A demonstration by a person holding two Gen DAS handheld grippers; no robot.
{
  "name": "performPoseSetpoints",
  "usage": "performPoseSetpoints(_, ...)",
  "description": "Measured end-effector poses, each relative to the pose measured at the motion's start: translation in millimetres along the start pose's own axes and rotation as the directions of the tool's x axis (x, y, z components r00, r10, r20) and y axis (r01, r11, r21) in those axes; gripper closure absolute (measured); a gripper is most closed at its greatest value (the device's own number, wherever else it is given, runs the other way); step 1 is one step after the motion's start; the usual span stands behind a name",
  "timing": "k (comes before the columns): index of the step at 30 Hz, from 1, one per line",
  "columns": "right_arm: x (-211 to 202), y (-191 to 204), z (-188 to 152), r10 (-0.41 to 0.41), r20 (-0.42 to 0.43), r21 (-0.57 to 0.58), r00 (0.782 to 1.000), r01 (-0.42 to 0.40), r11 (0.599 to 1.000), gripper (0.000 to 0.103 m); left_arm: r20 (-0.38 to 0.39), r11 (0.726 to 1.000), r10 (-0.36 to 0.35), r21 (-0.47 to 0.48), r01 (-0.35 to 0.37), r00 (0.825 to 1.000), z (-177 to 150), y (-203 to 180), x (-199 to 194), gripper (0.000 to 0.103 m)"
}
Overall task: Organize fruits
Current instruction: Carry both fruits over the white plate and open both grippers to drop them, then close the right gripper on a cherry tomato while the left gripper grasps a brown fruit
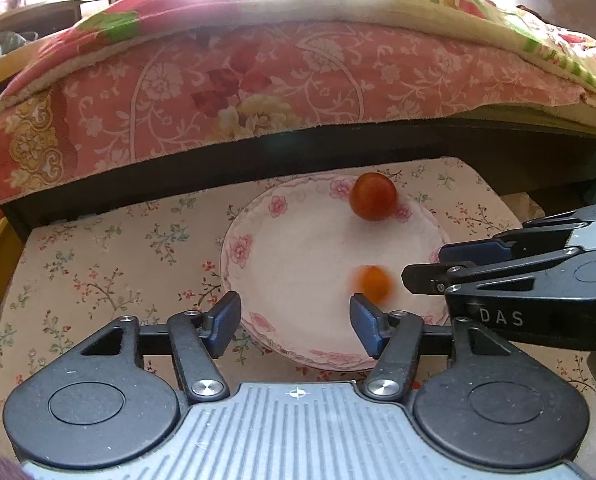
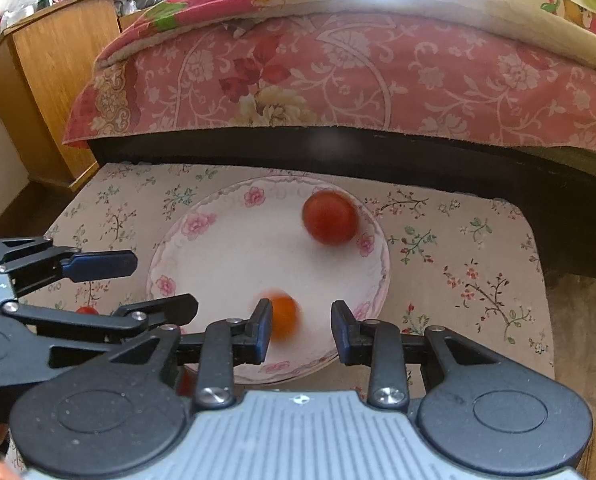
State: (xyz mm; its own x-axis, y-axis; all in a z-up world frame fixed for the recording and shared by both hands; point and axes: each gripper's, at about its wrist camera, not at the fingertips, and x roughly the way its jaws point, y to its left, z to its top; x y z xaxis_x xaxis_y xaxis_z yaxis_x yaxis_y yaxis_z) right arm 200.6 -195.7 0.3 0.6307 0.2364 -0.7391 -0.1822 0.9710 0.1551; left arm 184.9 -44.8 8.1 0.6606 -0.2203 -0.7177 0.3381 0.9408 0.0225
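While both grippers hover with their jaws spread and empty, the white round plate with pink flowers (image 2: 226, 248) lies under the left gripper (image 1: 296, 322) and right gripper (image 2: 300, 330). On its far side rests the larger red tomato (image 2: 330, 218); the smaller orange tomato (image 2: 284, 316), blurred, sits just beside the right gripper's left finger.
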Motion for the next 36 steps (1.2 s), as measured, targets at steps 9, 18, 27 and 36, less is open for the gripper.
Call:
performPoseSetpoints(9,-6,2,0,0.007,0.011,0.0,1.0,-0.007,1.0,0.066,0.021,1.0,0.002,-0.01,-0.002,1.0,0,4,-12,0.031)
performPoseSetpoints(18,-14,4,-7,0.031,-0.008,0.004,0.999,-0.031,1.0,0.066,0.022,1.0,-0.019,-0.022,0.019,1.0,-2,8,-25,0.027)
performPoseSetpoints(27,-16,13,-20,0.072,-0.044,-0.013,0.996,-0.073,0.997,0.066,-0.008,1.0,-0.024,0.004,0.024,1.0,-15,13,-30,0.026)
performPoseSetpoints(36,-11,26,-39,0.106,-0.103,-0.055,0.989,-0.112,0.992,0.065,-0.047,0.999,-0.031,0.019,0.032,0.998,-32,24,-37,0.025)
